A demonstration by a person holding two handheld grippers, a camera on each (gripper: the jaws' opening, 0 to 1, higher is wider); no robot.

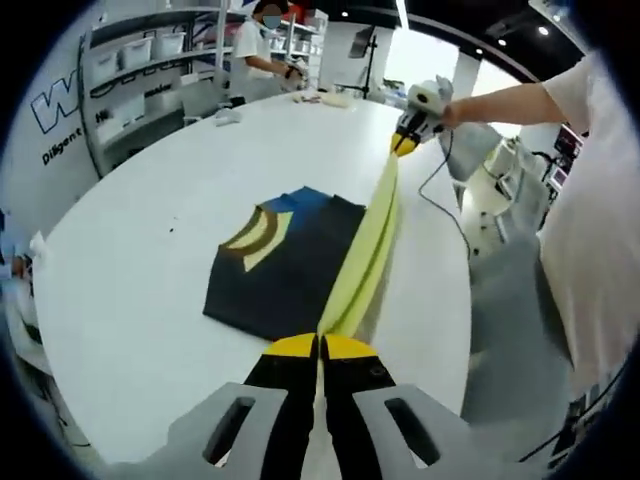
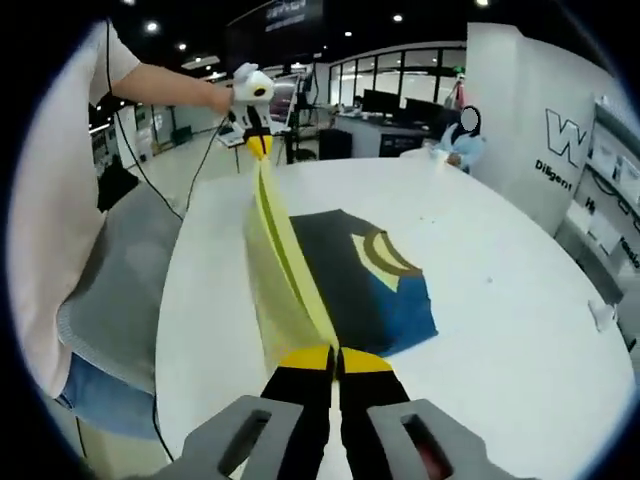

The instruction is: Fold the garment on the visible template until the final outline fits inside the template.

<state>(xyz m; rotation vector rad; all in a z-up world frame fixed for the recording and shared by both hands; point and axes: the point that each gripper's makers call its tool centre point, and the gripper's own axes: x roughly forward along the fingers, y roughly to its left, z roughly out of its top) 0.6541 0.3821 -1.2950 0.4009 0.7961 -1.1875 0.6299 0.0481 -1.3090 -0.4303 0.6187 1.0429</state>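
At bottom of left gripper view, left gripper (image 1: pixel 320 347) w/ yellow-tipped jaws pressed together on one end of the garment (image 1: pixel 366 252), a pale yellow cloth. Cloth is lifted off the white table (image 1: pixel 130 270) & stretched as a taut narrow band toward the right gripper (image 1: pixel 404 146), far end, which pinches the other end; a person's hand & arm hold that gripper. Under/beside the band lies the template (image 1: pixel 275 265), dark w/ blue patch & tan arcs, flat on table, mid-distance. Further back: shelving w/ bins, another person at table's far edge.

Right gripper view, same from opp. end: right gripper (image 2: pixel 336 356) jaws closed on garment (image 2: pixel 283 270), band runs up to left gripper (image 2: pixel 258 146). Template (image 2: pixel 365 285) lies just right of the band on table (image 2: pixel 500 330). Office glass walls beyond.
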